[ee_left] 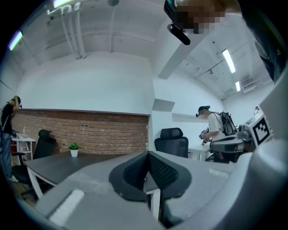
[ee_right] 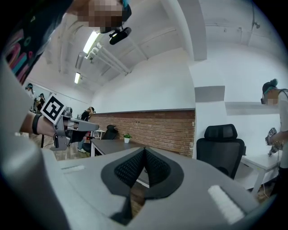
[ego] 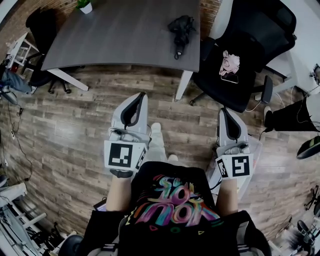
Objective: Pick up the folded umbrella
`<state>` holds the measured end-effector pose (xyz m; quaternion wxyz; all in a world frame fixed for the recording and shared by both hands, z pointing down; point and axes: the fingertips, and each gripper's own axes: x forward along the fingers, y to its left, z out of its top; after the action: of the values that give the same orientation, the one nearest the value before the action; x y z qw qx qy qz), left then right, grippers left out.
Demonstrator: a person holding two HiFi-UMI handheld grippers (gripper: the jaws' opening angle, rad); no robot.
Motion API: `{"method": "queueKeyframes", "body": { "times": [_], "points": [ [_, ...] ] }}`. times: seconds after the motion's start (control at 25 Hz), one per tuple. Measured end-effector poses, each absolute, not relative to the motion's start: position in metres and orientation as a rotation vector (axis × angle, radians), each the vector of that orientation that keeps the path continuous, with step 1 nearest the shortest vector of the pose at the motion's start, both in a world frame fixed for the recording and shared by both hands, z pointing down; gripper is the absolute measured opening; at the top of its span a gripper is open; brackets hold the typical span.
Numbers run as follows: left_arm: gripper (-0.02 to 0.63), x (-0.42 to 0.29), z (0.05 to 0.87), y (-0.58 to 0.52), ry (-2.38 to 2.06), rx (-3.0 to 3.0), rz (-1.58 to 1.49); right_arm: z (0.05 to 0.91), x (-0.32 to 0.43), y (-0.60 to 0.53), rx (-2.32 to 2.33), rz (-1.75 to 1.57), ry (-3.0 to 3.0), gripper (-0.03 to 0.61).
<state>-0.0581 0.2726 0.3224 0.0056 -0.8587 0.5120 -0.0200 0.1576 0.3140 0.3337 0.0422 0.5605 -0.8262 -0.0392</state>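
Note:
The folded umbrella [ego: 180, 28] is black and lies on the right part of the grey table [ego: 125, 35], near its far right corner. Both grippers are held level over the wooden floor, well short of the table. My left gripper [ego: 140, 98] is shut with nothing between its pads, and in the left gripper view [ee_left: 147, 168] the black pads meet. My right gripper [ego: 223, 112] is likewise shut and empty, its pads [ee_right: 135, 170] touching in the right gripper view. The umbrella does not show in either gripper view.
A black office chair [ego: 250, 45] with a pink thing [ego: 230, 62] on its seat stands right of the table. A small potted plant [ego: 85, 6] sits at the table's far edge. Another black chair [ego: 42, 27] stands at the left. A person [ee_left: 215, 128] stands in the background.

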Motion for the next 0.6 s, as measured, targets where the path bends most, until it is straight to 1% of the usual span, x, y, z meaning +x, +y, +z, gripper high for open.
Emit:
{"method": "queueKeyframes", "body": {
  "times": [0.36,0.6],
  "points": [
    [0.002,-0.098,0.322,0.161,1.592,-2.707,-0.066,0.332,0.123,0.211,1.743,-0.116,-2.513,0.0],
    [0.002,-0.12,0.322,0.106,1.562,-2.729,-0.054,0.336,0.103,0.161,1.754,-0.119,-2.459,0.0]
  ]
}}
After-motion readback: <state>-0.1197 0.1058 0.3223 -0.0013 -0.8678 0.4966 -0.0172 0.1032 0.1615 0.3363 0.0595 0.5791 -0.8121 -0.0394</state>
